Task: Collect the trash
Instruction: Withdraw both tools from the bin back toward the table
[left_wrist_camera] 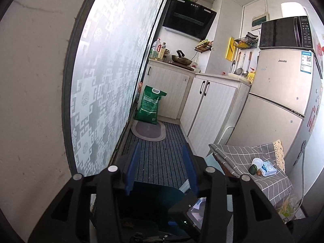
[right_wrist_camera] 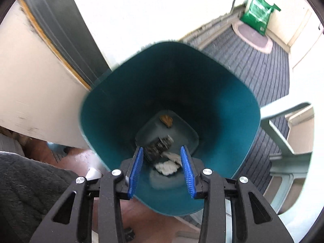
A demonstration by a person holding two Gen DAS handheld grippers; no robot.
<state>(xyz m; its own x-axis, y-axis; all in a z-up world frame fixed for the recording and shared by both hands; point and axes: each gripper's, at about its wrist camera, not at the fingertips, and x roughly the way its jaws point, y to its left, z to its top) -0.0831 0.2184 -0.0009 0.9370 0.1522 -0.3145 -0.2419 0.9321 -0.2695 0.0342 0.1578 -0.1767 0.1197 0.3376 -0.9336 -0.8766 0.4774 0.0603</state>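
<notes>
Trash bin on striped kitchen mat, beside frosted door.

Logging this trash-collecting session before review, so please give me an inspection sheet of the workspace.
Surface: striped floor mat.
Job's things: teal bin holding white crumpled tissue, a dark wrapper and a brown scrap.
Clutter: checked-cloth table with wipes pack and small items.
Grippers: left tongs open, empty; right tongs open above the bin.
Cables: cord beside the fridge.
Surroundings: kitchen cabinets, green sack.
</notes>
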